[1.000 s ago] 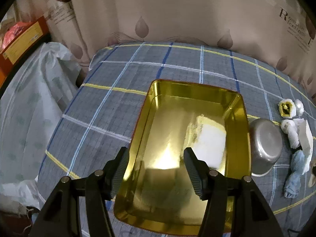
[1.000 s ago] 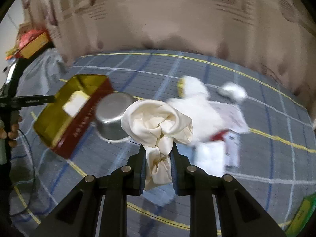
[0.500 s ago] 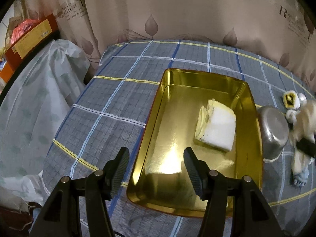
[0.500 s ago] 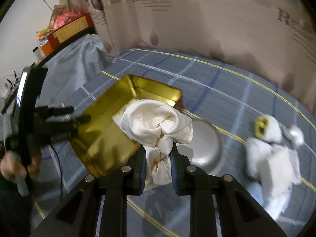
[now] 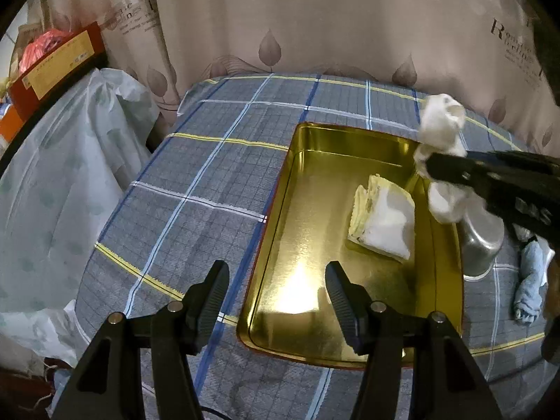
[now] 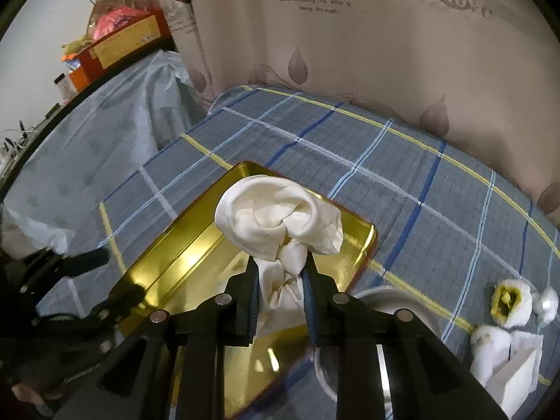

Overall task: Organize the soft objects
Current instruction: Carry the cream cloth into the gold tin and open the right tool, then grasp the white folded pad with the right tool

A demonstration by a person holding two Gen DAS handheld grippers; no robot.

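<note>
my right tongs (image 6: 281, 274) are squeezed tight on the cream cloth (image 6: 280, 224). a moment ago the cloth hung by the gold tray's edge; now it hangs over the gold tray (image 5: 315, 231). my left tongs (image 5: 276, 288) are wide apart, holding nothing, with the folded white cloth (image 5: 383, 225) ahead of them in the tray.
</note>
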